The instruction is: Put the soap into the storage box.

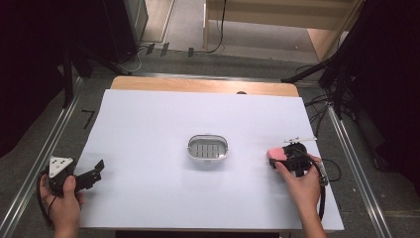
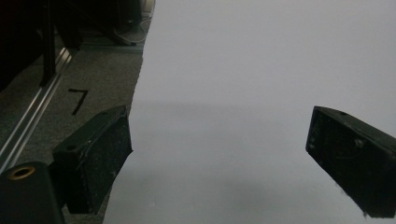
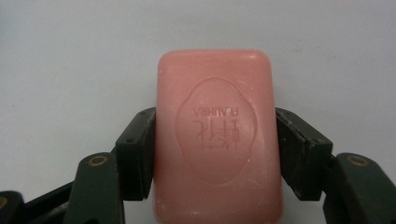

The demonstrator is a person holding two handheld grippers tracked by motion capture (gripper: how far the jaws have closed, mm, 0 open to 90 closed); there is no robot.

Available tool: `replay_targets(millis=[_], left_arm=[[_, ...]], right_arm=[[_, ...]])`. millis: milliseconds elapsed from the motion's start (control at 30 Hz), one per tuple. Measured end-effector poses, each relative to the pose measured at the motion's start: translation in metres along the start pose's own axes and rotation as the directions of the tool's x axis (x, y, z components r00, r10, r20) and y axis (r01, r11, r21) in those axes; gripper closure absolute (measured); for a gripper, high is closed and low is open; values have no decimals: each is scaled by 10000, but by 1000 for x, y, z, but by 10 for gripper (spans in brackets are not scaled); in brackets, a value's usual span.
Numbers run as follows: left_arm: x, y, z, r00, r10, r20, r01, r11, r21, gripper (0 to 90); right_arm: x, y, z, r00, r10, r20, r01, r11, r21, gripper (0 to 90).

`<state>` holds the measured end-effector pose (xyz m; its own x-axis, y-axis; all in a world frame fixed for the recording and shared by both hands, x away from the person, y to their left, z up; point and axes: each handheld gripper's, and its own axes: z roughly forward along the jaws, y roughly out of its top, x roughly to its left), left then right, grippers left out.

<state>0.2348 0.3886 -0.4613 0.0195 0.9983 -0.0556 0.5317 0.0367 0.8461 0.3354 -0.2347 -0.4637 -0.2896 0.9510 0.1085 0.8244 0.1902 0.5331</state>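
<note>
The right claw (image 3: 212, 140) is clenched on the pink rounded-rectangular bar of soap (image 3: 217, 140), its 2 jaws pressing the long sides, to the right of the small white oval plastic soap dish with a slotted grey floor (image 1: 208, 148). The bar looks stiff, probably light and slippery, so the flat long sides suit the grip. The left claw (image 2: 219, 158) is released, well left of the dish, at the white sheet's edge. Open bench (image 1: 148, 124) surrounds the dish.

grey floor (image 1: 49, 124), black curtains (image 1: 29, 49), wooden furniture (image 1: 277, 15)
</note>
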Motion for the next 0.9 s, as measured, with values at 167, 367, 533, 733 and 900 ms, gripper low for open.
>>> replay_targets(millis=[167,367,533,733,900], left_arm=[[0,0,0,10000,5,8,-5,10000,-5,71],[0,0,0,10000,5,9,-5,10000,-6,71],[0,0,0,10000,-1,5,1,10000,0,71],[0,0,0,10000,17,14,-17,10000,28,71],[0,0,0,10000,22,16,-22,10000,17,71]], right_arm=[[-3,1,0,9996,-126,-272,124,9999,-80,382],[-2,3,-4,9972,-579,-466,570,9982,-209,384],[-1,6,-9,9931,-845,-807,812,9957,-441,384],[7,13,-14,9810,-1519,-1206,1424,9863,-837,385],[19,21,-16,9527,-2660,-1469,2542,9625,-945,385]])
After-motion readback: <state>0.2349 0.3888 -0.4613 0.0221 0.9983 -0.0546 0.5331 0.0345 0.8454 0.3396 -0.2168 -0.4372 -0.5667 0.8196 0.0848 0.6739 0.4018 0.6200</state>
